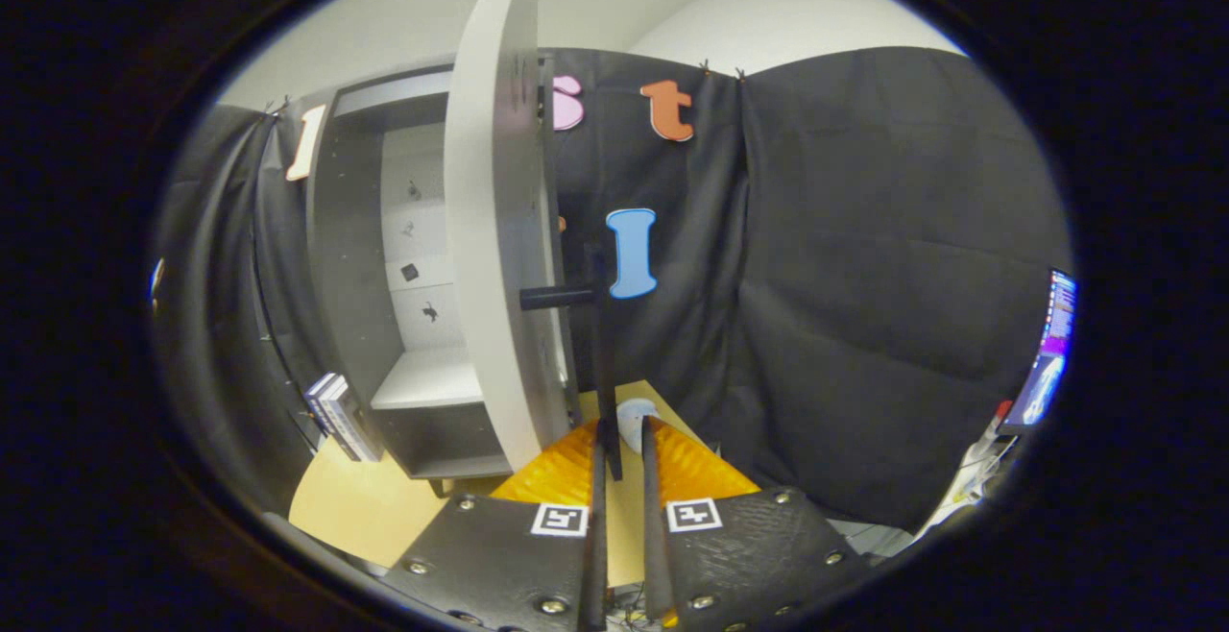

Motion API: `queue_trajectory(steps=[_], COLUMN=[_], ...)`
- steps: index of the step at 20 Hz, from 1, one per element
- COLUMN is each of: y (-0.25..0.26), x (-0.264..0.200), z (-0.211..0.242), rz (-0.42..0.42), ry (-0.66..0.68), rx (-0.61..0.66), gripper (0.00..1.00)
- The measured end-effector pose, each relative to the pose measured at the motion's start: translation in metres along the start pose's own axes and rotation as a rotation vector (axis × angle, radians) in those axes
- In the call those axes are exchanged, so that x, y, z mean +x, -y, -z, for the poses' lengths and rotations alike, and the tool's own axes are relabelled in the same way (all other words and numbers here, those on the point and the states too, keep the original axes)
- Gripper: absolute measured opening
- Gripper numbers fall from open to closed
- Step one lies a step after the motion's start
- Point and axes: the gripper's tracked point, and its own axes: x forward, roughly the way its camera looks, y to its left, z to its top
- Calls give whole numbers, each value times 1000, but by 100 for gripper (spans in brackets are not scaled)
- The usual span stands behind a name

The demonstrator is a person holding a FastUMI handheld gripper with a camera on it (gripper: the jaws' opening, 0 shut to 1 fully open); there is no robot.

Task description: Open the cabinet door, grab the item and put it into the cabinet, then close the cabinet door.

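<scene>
Gripper view, so starting at the bottom: the gripper (622, 478) has its two fingers close together, with just a narrow slot left between them. The thin black handle bar (605, 373) of the cabinet door runs upright right at the fingertips. Looks like it sits at or just inside the mouth of that slot, but whether both fingers actually press on it can't be told from here, so no calling it a grip. A short black peg (557, 298) ties the bar to the door.

Just ahead of the fingers is the door (490, 229) itself, seen nearly edge-on, so it's swung well open. The handle's long axis is vertical, and it's dead ahead and slightly up from the gripper.

Under the fingers is the tabletop (355, 507), light wood colour, with something white and roundish (634, 421) peeking out just beyond the fingertips. Too hidden to say what it is.

Left of the door, further back, is the cabinet (346, 277), open front, with a pale shelf (427, 380) inside. What looks like the item, a book-like thing (338, 416), stands on the tabletop against the cabinet's left outer side, well left of the gripper.

Best guess: the door step is about done, so letting go and swinging left for the item comes next.
</scene>
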Motion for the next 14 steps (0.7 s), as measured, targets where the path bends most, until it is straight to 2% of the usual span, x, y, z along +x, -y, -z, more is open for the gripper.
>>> queue_trajectory(steps=[6, 14], y=[39, 24], x=[-11, -17], z=[0, 8], rz=[147, 146], ry=[31, 41], rx=[-22, -84], gripper=[15, 14])
